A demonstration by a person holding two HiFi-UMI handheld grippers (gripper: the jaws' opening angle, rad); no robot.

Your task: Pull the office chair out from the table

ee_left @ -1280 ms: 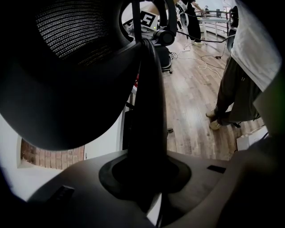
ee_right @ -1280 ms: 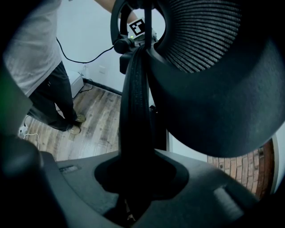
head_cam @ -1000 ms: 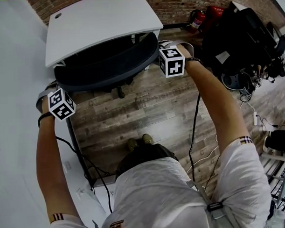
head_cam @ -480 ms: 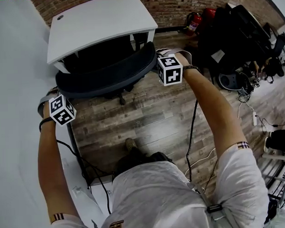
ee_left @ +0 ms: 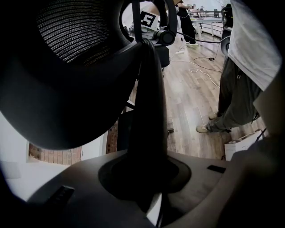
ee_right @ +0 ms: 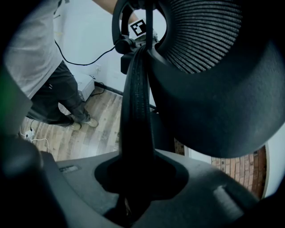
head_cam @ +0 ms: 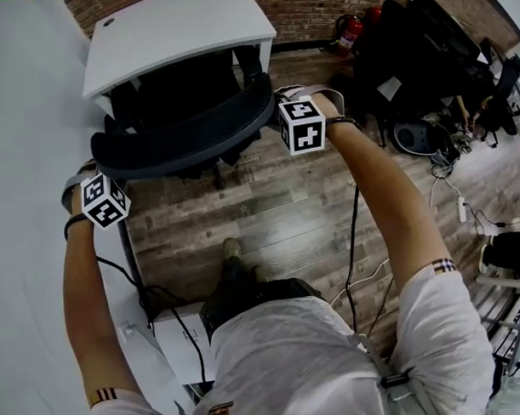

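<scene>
The black office chair (head_cam: 181, 133) stands half out from under the white table (head_cam: 177, 31), its curved backrest toward me. My left gripper (head_cam: 95, 164) is shut on the backrest's left end and my right gripper (head_cam: 275, 98) on its right end. In the left gripper view the backrest's black rim (ee_left: 149, 111) runs down between the jaws of the left gripper (ee_left: 147, 180), with the mesh back (ee_left: 71, 31) above. In the right gripper view the same rim (ee_right: 136, 102) is clamped in the right gripper (ee_right: 133, 180). The fingertips are hidden behind the rim.
A red fire extinguisher (head_cam: 346, 31) stands by the brick wall. Black bags and gear (head_cam: 425, 52) crowd the right side, with cables (head_cam: 460, 208) on the wood floor. A white wall runs along the left, a white box (head_cam: 175, 341) lies beside my feet (head_cam: 232, 248).
The chair has rolled out from under the table toward me, showing more of its seat and back. Both grippers came back with it, still clamped on the backrest.
</scene>
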